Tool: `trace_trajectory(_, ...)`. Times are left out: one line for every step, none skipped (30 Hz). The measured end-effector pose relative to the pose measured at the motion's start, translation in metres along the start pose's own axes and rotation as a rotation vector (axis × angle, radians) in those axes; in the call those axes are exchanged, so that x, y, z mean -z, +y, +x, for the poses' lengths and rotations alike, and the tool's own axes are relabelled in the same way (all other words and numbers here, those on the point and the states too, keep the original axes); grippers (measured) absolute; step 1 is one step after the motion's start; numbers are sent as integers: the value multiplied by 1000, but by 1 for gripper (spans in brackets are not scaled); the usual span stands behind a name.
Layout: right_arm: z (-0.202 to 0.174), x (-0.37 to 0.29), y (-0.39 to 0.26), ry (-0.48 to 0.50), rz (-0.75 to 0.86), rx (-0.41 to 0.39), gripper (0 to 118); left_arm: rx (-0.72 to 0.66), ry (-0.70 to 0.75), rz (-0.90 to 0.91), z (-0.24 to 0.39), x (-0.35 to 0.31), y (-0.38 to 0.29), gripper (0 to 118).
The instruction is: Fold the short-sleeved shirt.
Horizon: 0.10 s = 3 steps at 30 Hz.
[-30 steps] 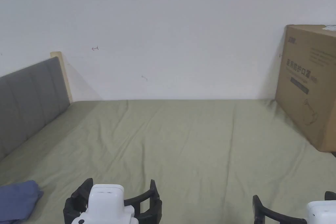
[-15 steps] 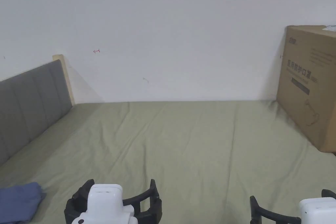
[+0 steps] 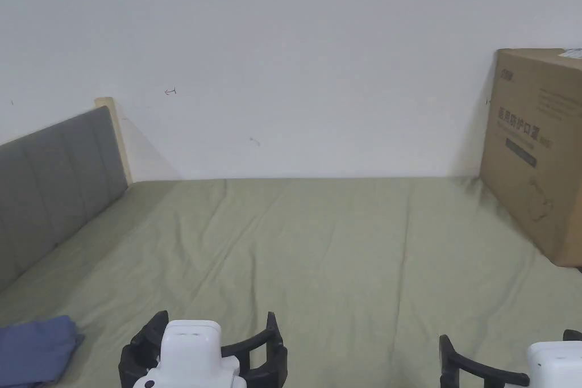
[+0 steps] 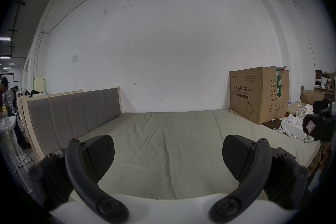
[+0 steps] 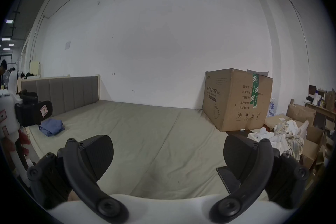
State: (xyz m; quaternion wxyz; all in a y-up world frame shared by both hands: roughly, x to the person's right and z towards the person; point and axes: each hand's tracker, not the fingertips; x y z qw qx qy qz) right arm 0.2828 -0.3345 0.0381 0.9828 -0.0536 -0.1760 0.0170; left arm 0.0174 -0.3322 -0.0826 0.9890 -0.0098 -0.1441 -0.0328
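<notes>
Blue shirt at bed's left edge

A: What lies on the bed?
B: A crumpled blue shirt at its near left edge, and a cardboard box far right.
A: The grippers?
B: Left gripper spread wide; right gripper partly cut off.

Against the cardboard box, nothing on the bed has shifted place. The whole head view has slid slightly, so the head camera moved. Left tongs and right tongs keep their gaps wide.
</notes>
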Motion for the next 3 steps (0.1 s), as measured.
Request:
trace_trajectory(1,0,0,1,-2,9,118,1,0,0,0,0,0,118)
trace_trajectory(3,1,0,7,-2,18,118,3,-1,0,0,-1,0,118)
trace_trajectory(4,1,0,14,-7,30,118,6,-2,0,0,-2,0,118)
